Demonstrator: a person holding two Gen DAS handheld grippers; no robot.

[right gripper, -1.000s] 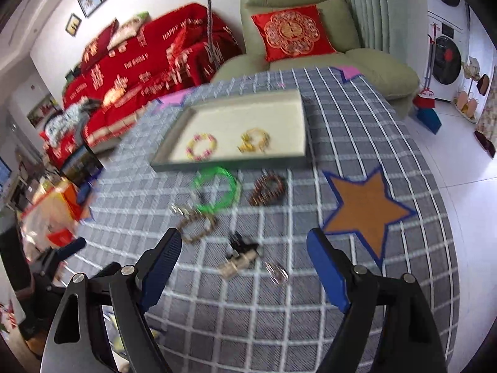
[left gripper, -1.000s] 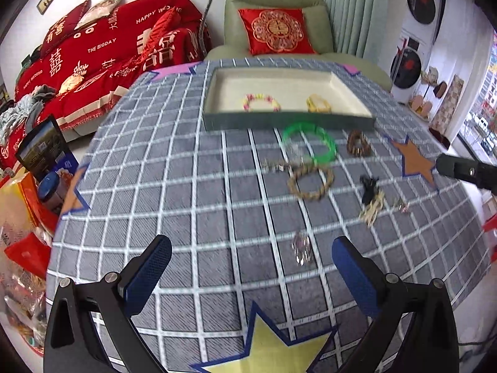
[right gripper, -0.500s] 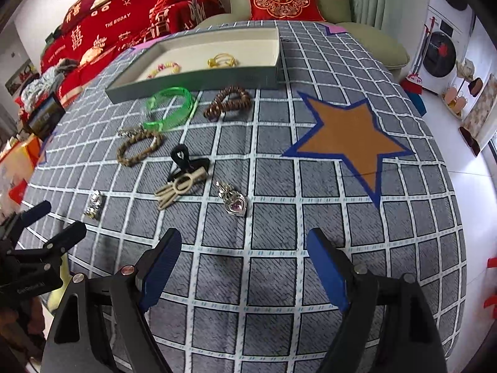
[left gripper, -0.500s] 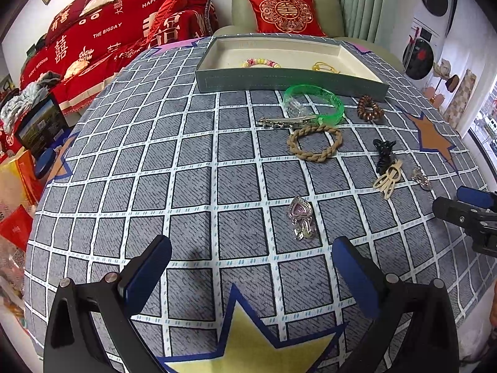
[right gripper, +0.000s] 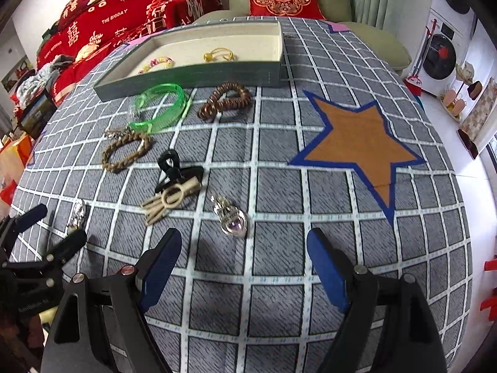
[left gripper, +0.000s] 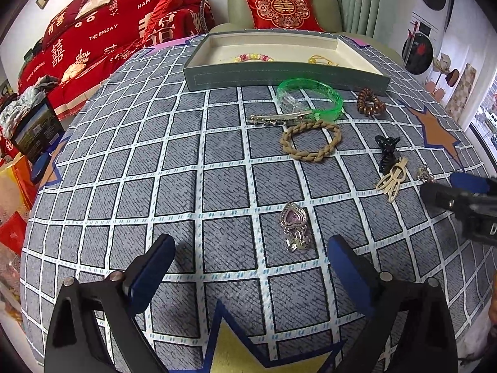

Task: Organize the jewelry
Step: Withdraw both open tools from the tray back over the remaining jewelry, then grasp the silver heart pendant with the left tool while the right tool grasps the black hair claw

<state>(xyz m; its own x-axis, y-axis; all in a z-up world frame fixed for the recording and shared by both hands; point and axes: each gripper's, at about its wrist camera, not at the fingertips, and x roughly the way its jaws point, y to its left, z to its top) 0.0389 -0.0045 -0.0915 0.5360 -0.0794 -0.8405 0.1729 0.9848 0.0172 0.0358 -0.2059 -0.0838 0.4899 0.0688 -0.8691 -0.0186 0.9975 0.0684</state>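
Note:
Jewelry lies on a grey checked tablecloth. A grey-green tray (left gripper: pixel 279 76) (right gripper: pixel 192 74) at the far side holds a pastel bead bracelet (left gripper: pixel 254 58) and a gold piece (right gripper: pixel 219 55). In front lie a green bangle (left gripper: pixel 310 96) (right gripper: pixel 160 107), a brown coil tie (right gripper: pixel 225 101), a braided band (left gripper: pixel 310 141), a silver clip (left gripper: pixel 279 119), a black claw clip (right gripper: pixel 174 169) and a beige clip (right gripper: pixel 170 200). My left gripper (left gripper: pixel 250 261) is open just short of a purple heart pendant (left gripper: pixel 293 225). My right gripper (right gripper: pixel 243 261) is open just short of another heart pendant (right gripper: pixel 231 216).
A red-covered sofa (left gripper: pixel 102 40) and a green armchair with a red cushion (left gripper: pixel 281 7) stand beyond the table. Bags and clutter sit off the left edge (left gripper: pixel 18 186). An orange star (right gripper: pixel 360 143) marks the cloth on the right. A washing machine (right gripper: pixel 441 56) stands far right.
Both grippers have lowered and moved forward over the table toward the heart pendants. Both stay open. No jewelry has moved.

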